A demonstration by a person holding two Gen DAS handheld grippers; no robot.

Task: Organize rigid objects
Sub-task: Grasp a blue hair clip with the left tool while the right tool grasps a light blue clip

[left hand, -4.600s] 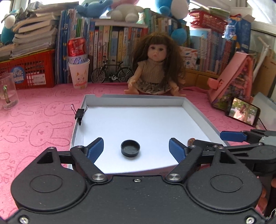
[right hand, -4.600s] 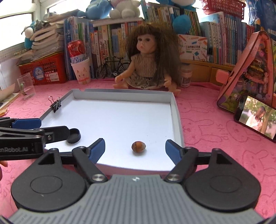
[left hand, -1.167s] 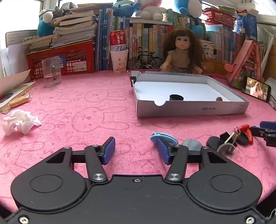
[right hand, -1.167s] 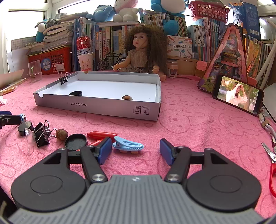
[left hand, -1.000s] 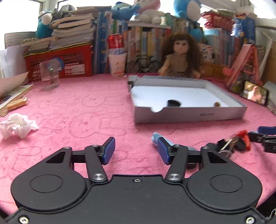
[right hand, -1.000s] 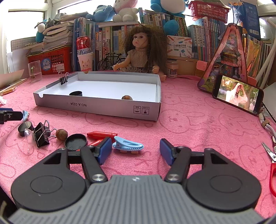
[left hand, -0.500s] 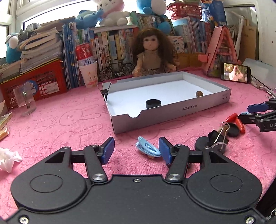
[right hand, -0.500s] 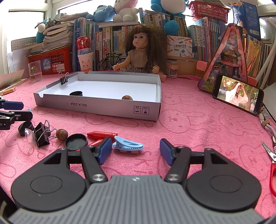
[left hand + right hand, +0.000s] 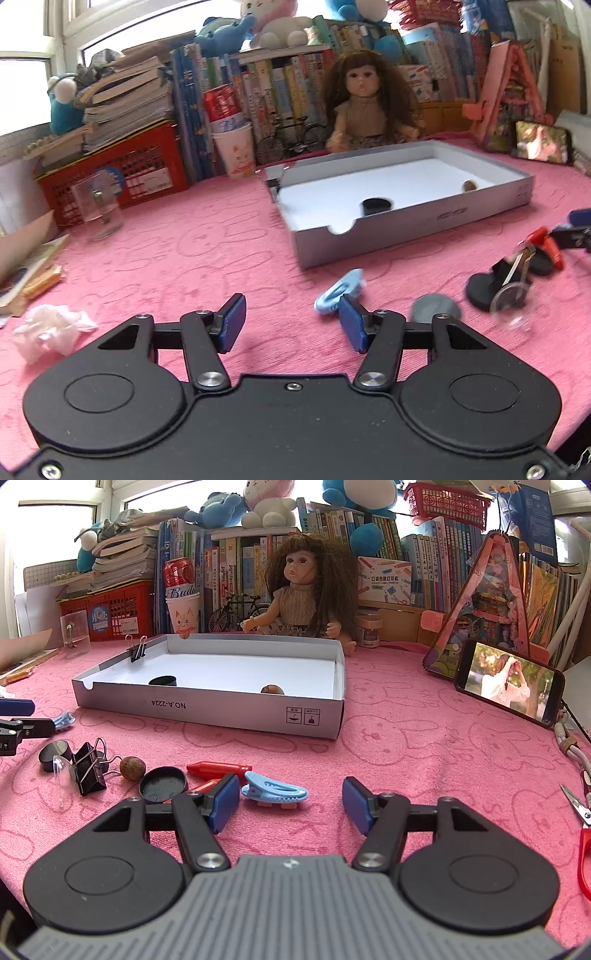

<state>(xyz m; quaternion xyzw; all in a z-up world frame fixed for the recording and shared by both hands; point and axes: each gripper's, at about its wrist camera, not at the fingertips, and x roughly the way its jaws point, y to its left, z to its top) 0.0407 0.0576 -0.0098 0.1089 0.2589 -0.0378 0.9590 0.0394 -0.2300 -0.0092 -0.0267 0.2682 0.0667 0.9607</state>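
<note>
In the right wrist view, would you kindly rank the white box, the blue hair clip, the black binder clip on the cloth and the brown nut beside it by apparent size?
1. White box, largest by far.
2. Blue hair clip and black binder clip: these look alike in size, and the hair clip lies nearer the camera, so I will not rank them.
3. Brown nut, smallest.

Both cams sit low over the pink tabletop [image 9: 184, 251], each looking fwd and slightly down along its own tool. Left view tilted, from left of the white box [image 9: 406, 229]; right view level, close, facing box front [image 9: 207, 707]. Both share box, doll [image 9: 306, 590], bookshelf.
</note>
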